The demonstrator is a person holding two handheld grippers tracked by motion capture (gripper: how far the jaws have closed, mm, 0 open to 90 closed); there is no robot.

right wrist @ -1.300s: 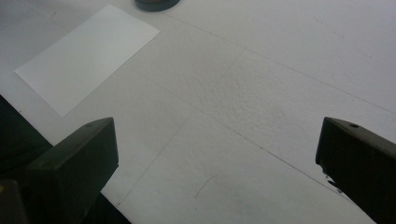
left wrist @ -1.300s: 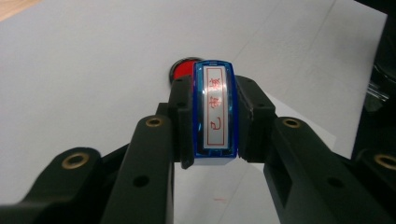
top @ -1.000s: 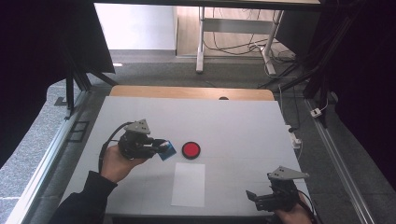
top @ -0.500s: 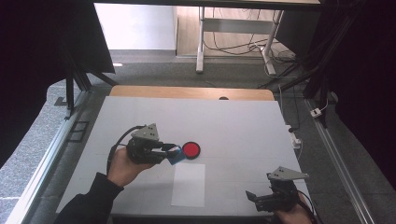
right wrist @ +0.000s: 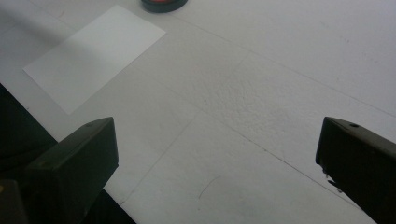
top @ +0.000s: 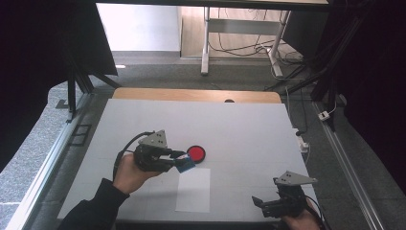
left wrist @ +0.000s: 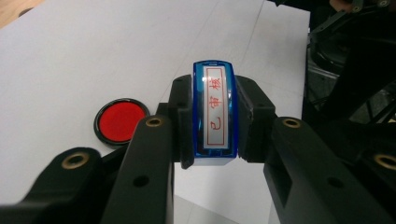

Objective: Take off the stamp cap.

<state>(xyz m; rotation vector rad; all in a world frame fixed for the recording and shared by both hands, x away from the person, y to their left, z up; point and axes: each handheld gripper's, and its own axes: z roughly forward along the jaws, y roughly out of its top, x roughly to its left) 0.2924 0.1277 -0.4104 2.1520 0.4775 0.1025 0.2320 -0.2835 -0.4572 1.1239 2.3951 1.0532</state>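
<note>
Grey-white tabletop with a wooden strip along the far edge, dark curtains both sides, desk legs and cables on the floor beyond. White rectangular paper sheet lies flat near the front edge, centre; also seen in right gripper view. Left gripper held in the person's left hand, pointing right, jaws pinching a blue plastic self-inking stamp with a white label and red characters; stamp sits off the table, over the sheet's far edge, just beside the pad. Right gripper at the front right corner, well apart from everything, jaws spread wide with nothing between them, bare table beneath. Round red ink pad in a black rim rests on the table just past the sheet, left of the stamp in left gripper view.
</note>
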